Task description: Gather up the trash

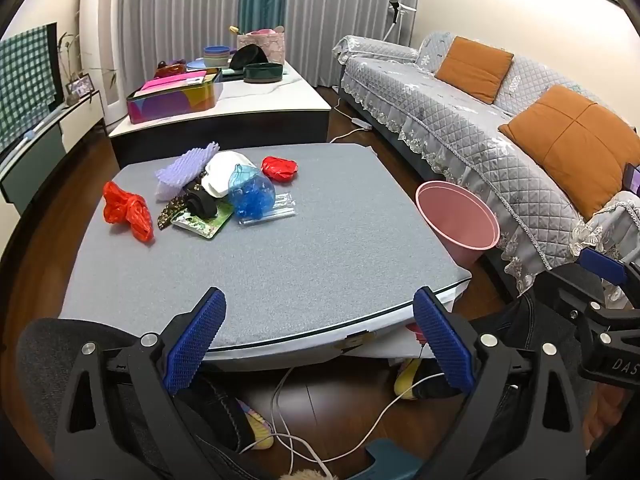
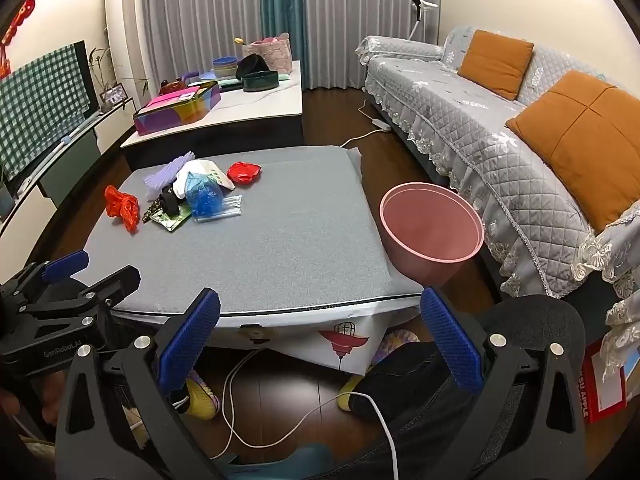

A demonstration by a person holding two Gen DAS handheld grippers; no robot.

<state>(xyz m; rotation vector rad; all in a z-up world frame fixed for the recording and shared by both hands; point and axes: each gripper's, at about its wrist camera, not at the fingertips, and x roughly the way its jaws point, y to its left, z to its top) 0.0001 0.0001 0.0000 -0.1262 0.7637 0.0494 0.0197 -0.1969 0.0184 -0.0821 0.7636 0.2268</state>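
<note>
**Both grippers spread wide and empty at the near table edge**

The left gripper (image 1: 320, 344) has its blue ribbed pads fully apart, nothing between them, hanging over the near edge of the grey felt-covered table (image 1: 304, 264) without touching it. The right gripper (image 2: 322, 344) stands the same way — pads wide apart, holding nothing. Each shows in the other's view: the right one's black body reads "DAS", cut off at the frame edge; the left one's reads "GenRobot.AI".

The trash lies in a loose pile at the table's far left: a crumpled red plastic bag (image 1: 128, 210), a lilac foam sheet (image 1: 186, 170), a white cap-like piece (image 1: 224, 174), a blue crinkled plastic bag (image 1: 252, 194), a second red wad (image 1: 279, 168).

A pink round bin (image 2: 432, 228) stands on the floor just beside the table's right edge. Down at the right, a red box (image 2: 602, 384) reads "APPLE".
</note>
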